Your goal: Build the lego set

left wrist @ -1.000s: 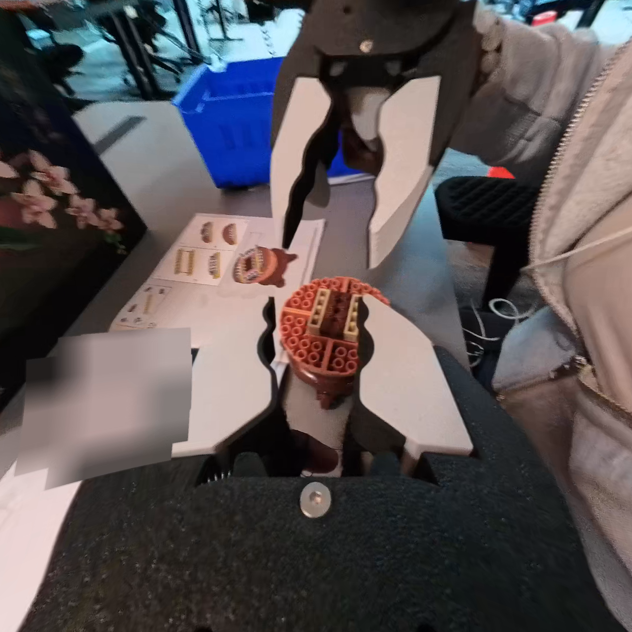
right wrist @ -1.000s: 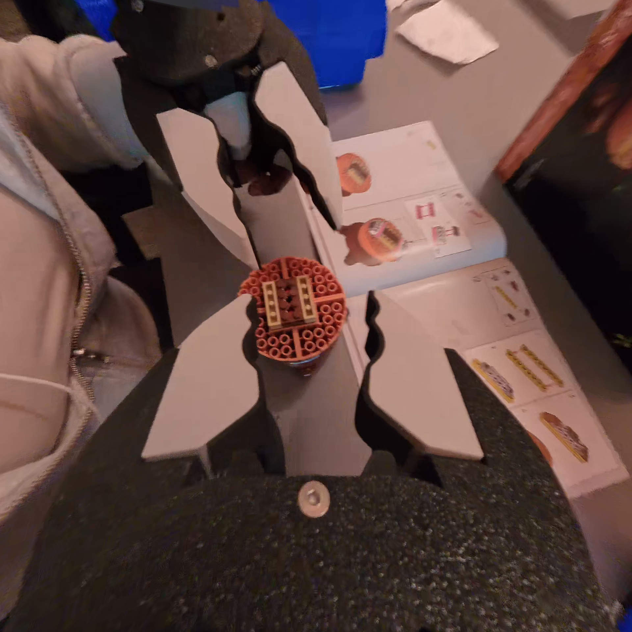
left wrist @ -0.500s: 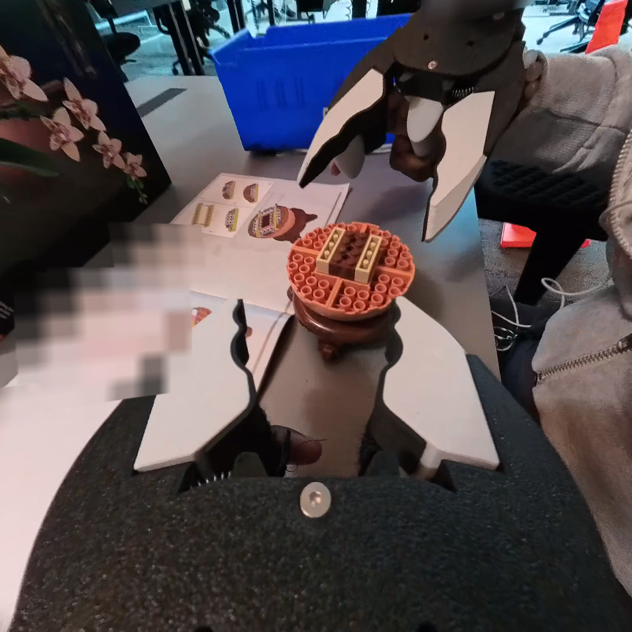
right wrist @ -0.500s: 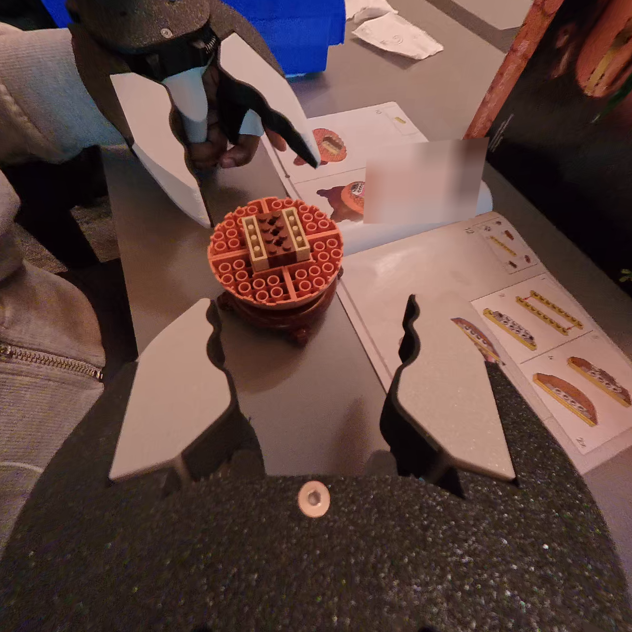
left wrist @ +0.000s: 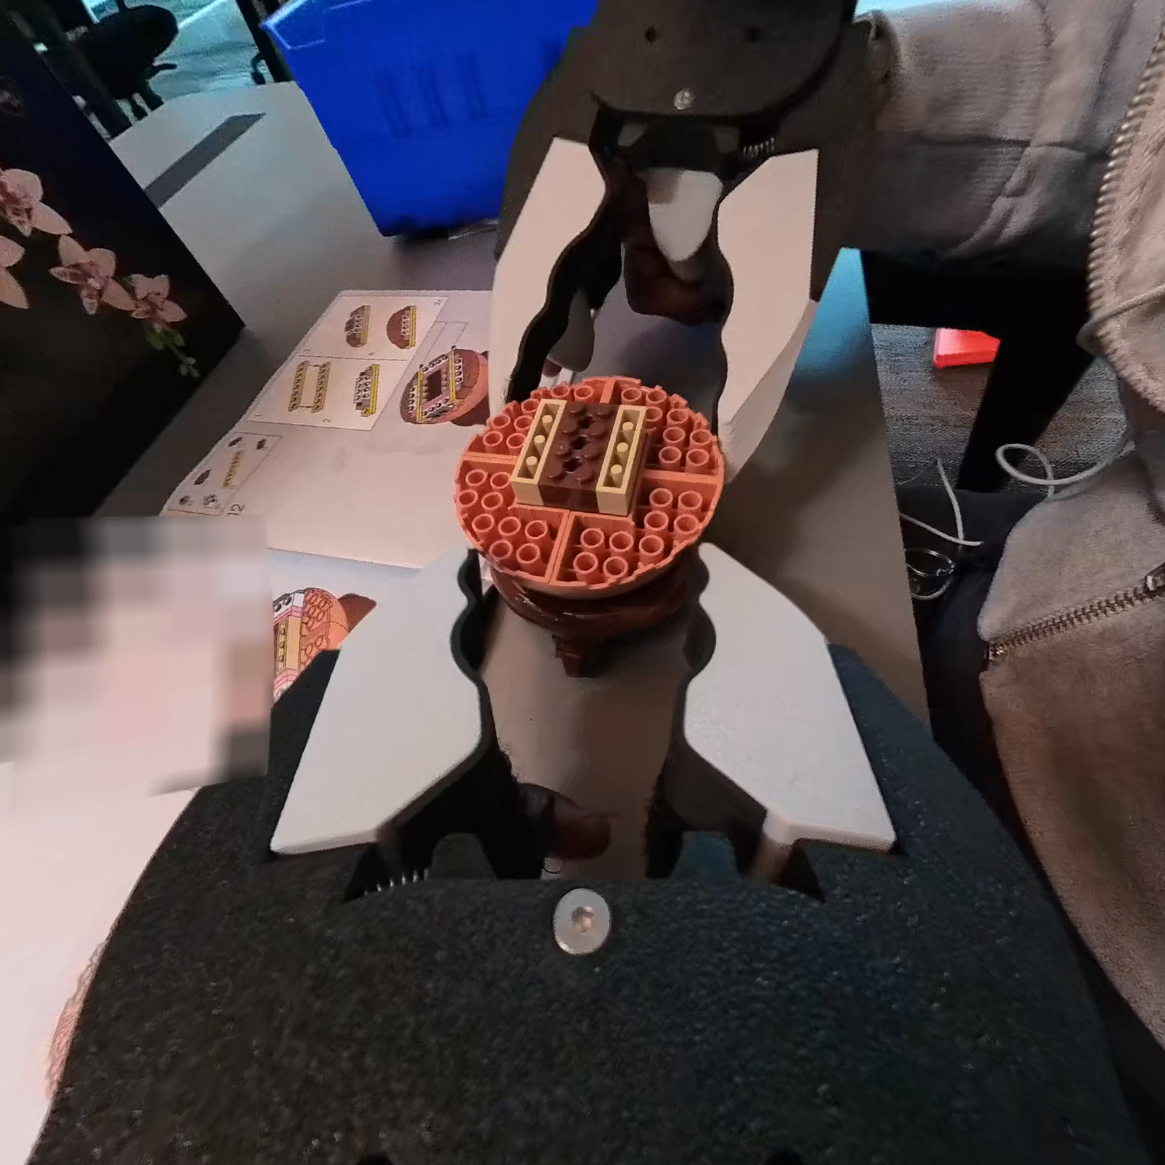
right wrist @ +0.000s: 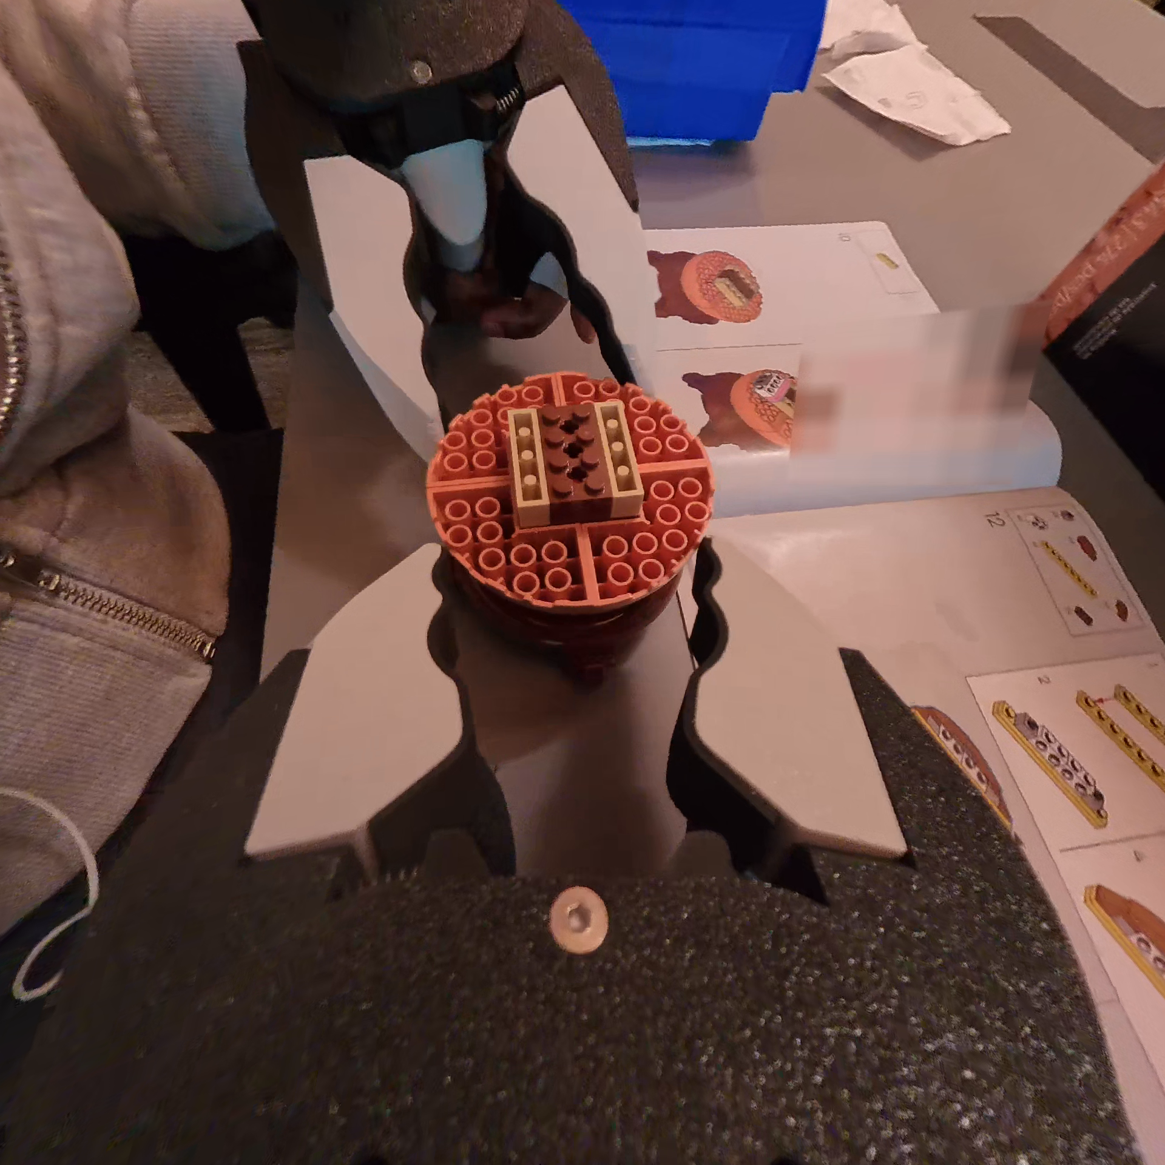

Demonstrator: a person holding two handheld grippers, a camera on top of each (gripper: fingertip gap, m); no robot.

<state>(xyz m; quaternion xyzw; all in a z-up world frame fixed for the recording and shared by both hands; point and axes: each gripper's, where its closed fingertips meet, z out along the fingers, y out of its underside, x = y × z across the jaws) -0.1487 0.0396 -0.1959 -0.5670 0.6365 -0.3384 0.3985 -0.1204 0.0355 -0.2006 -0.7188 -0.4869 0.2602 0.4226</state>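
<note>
The lego model [left wrist: 589, 485] is a round salmon studded disc on a dark brown base, with two tan bricks and a brown brick on top. It stands upright on the grey table [left wrist: 265, 208]. My left gripper [left wrist: 586, 561] has its jaws closed in against the brown base from the near side. My right gripper [left wrist: 624, 410] faces it from the far side, its fingertips at the disc's edges. In the right wrist view my right gripper [right wrist: 567, 551] hugs the model [right wrist: 567, 479] the same way, and my left gripper [right wrist: 533, 410] is opposite.
An open instruction booklet [left wrist: 353, 391] lies left of the model and also shows in the right wrist view [right wrist: 882, 567]. A blue bin [left wrist: 428, 107] stands behind. A dark box with orchid pictures [left wrist: 75, 315] stands at the left. A person's grey jacket [left wrist: 1040, 567] is by the table edge. The gap from one gripper's tips to the other's is roughly 4 cm.
One second ago my left gripper held the model tilted in the air. Half a second ago it stood on the table with both grippers wide open. Now both have moved in and narrowed around it.
</note>
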